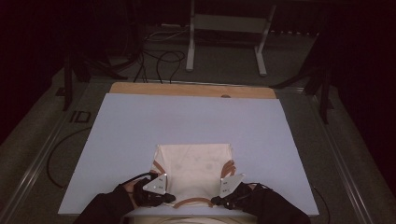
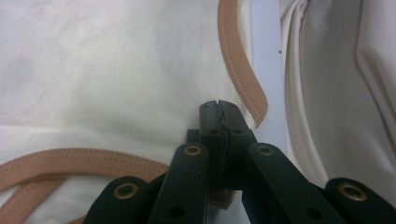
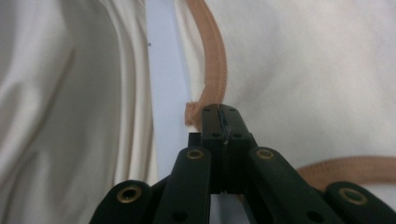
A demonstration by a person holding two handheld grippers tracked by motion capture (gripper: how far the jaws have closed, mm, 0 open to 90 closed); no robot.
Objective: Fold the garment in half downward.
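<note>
High view: cream garment (image 1: 194, 170) with tan trim lies flat on the blue-white desk (image 1: 187, 121), at its near edge and centred; neckline (image 1: 192, 202) faces the person. All places below are relative to that neckline.

Left tool (image 1: 170, 198) sits just left of the neckline at the shoulder. Left gripper view: jaws pressed together, fabric pinched between them beside the tan armhole binding (image 2: 243, 70), so the grip takes the shoulder corner rather than the loose middle of the cloth. The tan neck band (image 2: 79, 161) curves off to the jaws' left.

Right tool (image 1: 215, 201) sits just right of the neckline, mirroring the left. Right gripper view: jaws pressed together on the tan binding (image 3: 212, 60) where its end bunches into a small fold against the jaw tips. A strip of desk (image 3: 163, 93) shows between the garment and a draped white cloth (image 3: 70, 102) on the far side; can't tell what that cloth belongs to.

Judgement: pinching both shoulders symmetrically about the neckline gives even tension, so the garment should lift or fold without skewing. Each hold is near a seam, where stitched layers are less likely to slip. Right grip looks marginal: mostly trim edge, may pull free.
</note>
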